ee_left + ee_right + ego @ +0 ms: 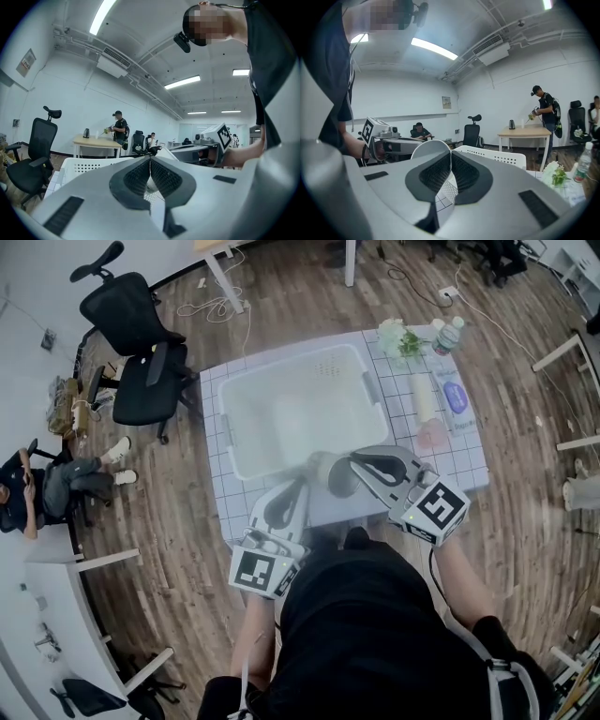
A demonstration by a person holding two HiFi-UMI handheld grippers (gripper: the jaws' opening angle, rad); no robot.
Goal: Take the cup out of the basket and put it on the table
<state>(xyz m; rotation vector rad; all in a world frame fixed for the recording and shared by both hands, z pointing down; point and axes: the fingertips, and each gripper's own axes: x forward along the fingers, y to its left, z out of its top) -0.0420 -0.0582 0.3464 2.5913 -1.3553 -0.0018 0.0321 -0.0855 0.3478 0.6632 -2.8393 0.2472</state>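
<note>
A white cup hangs in the air over the near rim of the white plastic basket, which stands on the table with the grid cloth. My right gripper is shut on the cup's wall. In the right gripper view the cup's round rim rises just left of the closed jaws of the right gripper. My left gripper sits to the left of the cup and a little nearer to me. In its own view the left gripper has its pads together with nothing between them.
At the table's right side lie a white roll, a blue packet and a pink item. Flowers and a bottle stand at the far right corner. A black office chair and a seated person are to the left.
</note>
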